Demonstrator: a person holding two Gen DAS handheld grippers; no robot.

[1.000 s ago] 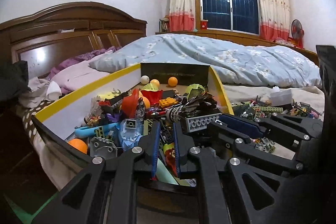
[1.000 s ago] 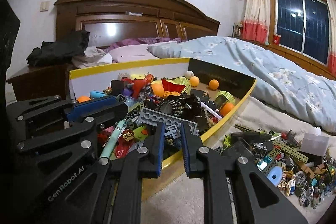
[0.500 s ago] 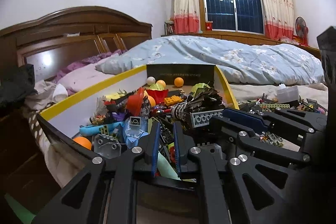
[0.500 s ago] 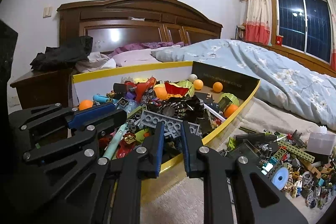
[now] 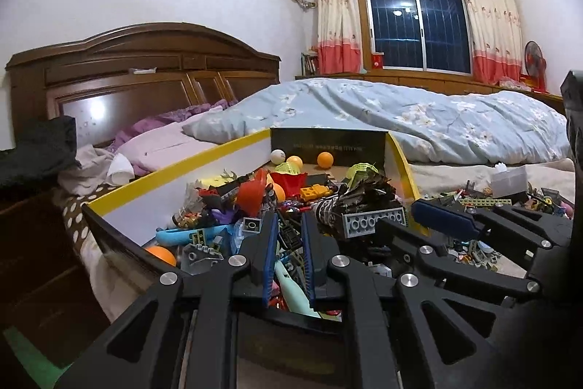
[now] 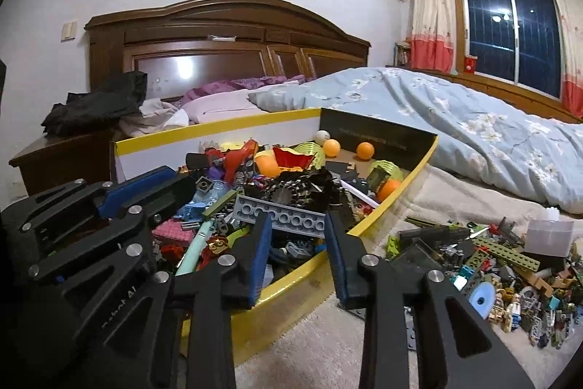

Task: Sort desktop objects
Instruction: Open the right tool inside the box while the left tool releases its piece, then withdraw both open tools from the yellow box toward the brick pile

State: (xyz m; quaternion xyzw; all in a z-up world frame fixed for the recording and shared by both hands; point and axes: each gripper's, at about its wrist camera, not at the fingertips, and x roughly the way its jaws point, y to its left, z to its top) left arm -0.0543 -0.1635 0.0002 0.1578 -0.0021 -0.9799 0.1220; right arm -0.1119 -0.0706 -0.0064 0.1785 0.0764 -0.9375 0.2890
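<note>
A yellow-edged cardboard box (image 5: 204, 159) (image 6: 397, 203) on the bed is heaped with toys: a grey studded brick (image 5: 375, 222) (image 6: 280, 216), orange balls (image 6: 364, 150) and a red cone (image 5: 251, 195). A loose pile of small bricks (image 6: 503, 261) lies on the cream blanket to the box's right. My left gripper (image 5: 288, 236) hovers over the box's near end, its jaws a narrow gap apart and empty. My right gripper (image 6: 297, 243) is open and empty above the box's right rim. Each gripper shows in the other's view.
A blue floral quilt (image 5: 400, 119) lies behind the box. A wooden headboard (image 5: 138, 68) and a dark nightstand (image 6: 58, 148) stand at left. A clear plastic tub (image 6: 550, 236) sits by the loose pile.
My right gripper's jaws have opened from a narrow gap to a wide one. Both views have tilted upward a little, showing more wall and ceiling.
</note>
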